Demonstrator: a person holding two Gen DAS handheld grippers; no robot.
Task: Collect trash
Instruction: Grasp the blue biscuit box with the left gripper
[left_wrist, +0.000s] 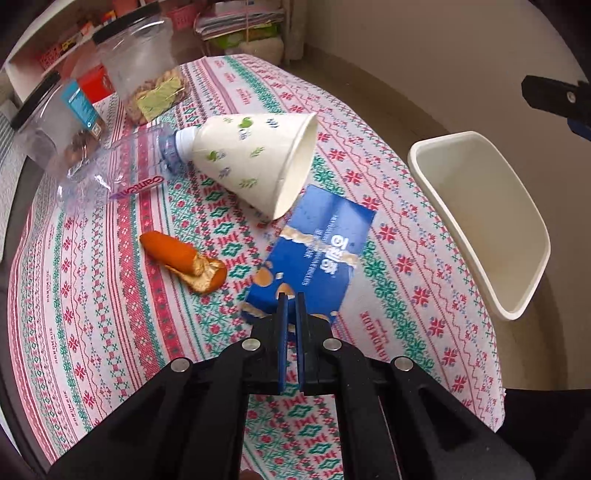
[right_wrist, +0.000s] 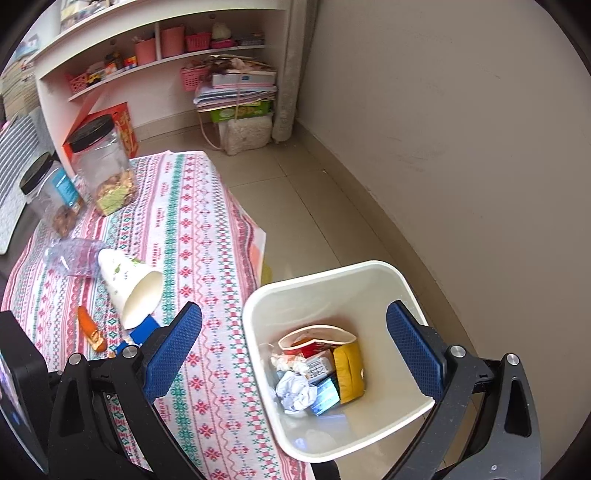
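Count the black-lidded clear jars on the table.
2. One jar stands at the table's far edge holding snacks; the other jar sits left of it, nearer the camera.

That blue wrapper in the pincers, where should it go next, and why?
Probably lift it and carry it over the white bin. The left gripper is shut on the blue wrapper's edge, and the bin, already holding trash, stands open beside the table.

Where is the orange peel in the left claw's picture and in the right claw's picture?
Left wrist view: the orange peel lies left of centre on the tablecloth, left of the blue wrapper.
Right wrist view: the peel lies at lower left, small.
Shared landmark: the tipped paper cup, just beyond the peel in both.
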